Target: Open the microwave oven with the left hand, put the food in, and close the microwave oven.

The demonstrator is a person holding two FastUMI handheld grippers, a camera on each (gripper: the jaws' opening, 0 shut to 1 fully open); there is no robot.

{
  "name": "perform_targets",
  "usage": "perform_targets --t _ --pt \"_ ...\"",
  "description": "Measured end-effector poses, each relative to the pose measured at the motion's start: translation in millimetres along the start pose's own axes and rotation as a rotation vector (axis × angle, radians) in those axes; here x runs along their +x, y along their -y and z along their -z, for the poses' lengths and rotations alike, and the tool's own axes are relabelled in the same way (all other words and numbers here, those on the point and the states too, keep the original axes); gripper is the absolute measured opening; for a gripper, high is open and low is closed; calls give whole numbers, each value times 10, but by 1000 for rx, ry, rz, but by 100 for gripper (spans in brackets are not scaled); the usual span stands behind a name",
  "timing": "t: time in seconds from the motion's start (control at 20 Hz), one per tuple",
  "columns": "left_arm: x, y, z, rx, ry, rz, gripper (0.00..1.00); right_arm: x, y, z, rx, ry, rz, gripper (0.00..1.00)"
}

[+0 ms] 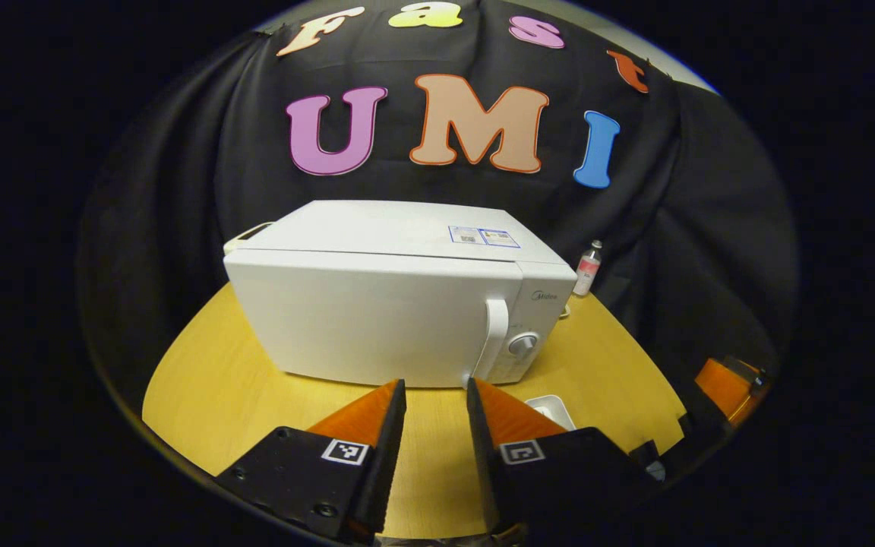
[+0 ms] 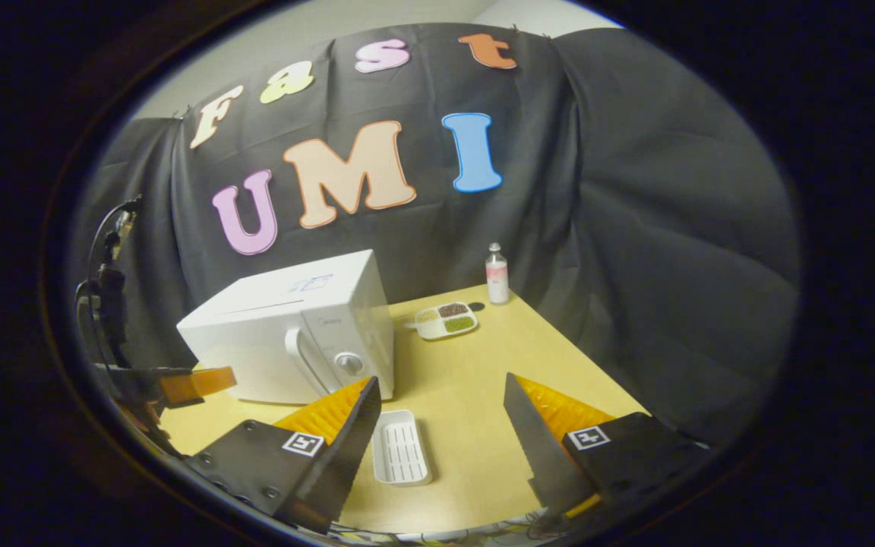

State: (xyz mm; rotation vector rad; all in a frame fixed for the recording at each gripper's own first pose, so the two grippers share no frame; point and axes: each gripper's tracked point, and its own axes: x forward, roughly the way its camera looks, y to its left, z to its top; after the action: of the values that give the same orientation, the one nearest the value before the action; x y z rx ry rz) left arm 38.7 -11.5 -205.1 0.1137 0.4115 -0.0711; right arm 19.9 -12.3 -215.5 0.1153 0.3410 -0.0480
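- The bench (image 2: 483, 365), a yellow wooden top, carries everything; its far corner runs toward 1 o'clock in the right gripper view.
- The microwave oven (image 1: 377, 319) stands shut in the middle of the left gripper view, its vertical door handle (image 1: 492, 338) at 5 o'clock on the front, with a round dial (image 1: 522, 343) just beside it.
- The left tool (image 1: 436, 395) sits low at 6 o'clock, fingers released with a gap between them, grasping nothing and apart from the handle.
- The right tool (image 2: 441, 403) is spread wide and empty at 6 o'clock of its own view.
- The empty white tray (image 2: 401, 447) lies between the right tool's fingers, on the bench, untouched.
- The food, a divided dish (image 2: 446, 319) of grains, rests at 12 o'clock beyond the microwave's corner, near a small bottle (image 2: 496, 275).
- Risk, as I judge it: the left tool may clip the dial instead of the handle, since they sit so close; a hard pull could drag the oven across the bench.
- Reaching for the food, the right tool could topple the bottle beside it.
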Motion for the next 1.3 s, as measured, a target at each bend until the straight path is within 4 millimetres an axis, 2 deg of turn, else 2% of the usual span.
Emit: perform_targets --t 0.05,0.15,0.25,0.3,0.45,0.5,0.55,0.7,0.75,0.9,1.3 --pt "-59 15 3 -1 -4 5 64 -8 -6 -29 -15 -1 -5 99" --pt "-197 39 -59 -5 10 13 90 -76 -22 -126 -29 10 -19 99" --pt "-315 25 -147 -7 35 2 97 -123 -60 -266 -36 30 -32 99" --pt "-365 26 -212 -10 52 -1 97 -159 -89 -348 -36 41 -41 92" --pt "-492 24 -450 -14 114 -4 97 -253 -170 -683 -32 99 -67 92" --pt "-530 -7 -549 -12 139 -13 96 -306 -186 -786 -35 123 -73 99" --pt "-564 -35 -654 -8 167 -24 96 -346 -193 -897 -42 148 -77 92" --pt "-672 -111 -885 2 238 -53 96 -471 -211 -1151 -73 207 -86 91" --pt "-701 -137 -938 9 256 -63 96 -507 -206 -1205 -77 219 -88 100" --pt "-773 -162 -1044 41 290 -76 96 -569 -144 -1265 -77 232 -87 99" --pt "-856 139 -1016 38 282 -30 96 -693 19 -1259 -69 231 -98 99"
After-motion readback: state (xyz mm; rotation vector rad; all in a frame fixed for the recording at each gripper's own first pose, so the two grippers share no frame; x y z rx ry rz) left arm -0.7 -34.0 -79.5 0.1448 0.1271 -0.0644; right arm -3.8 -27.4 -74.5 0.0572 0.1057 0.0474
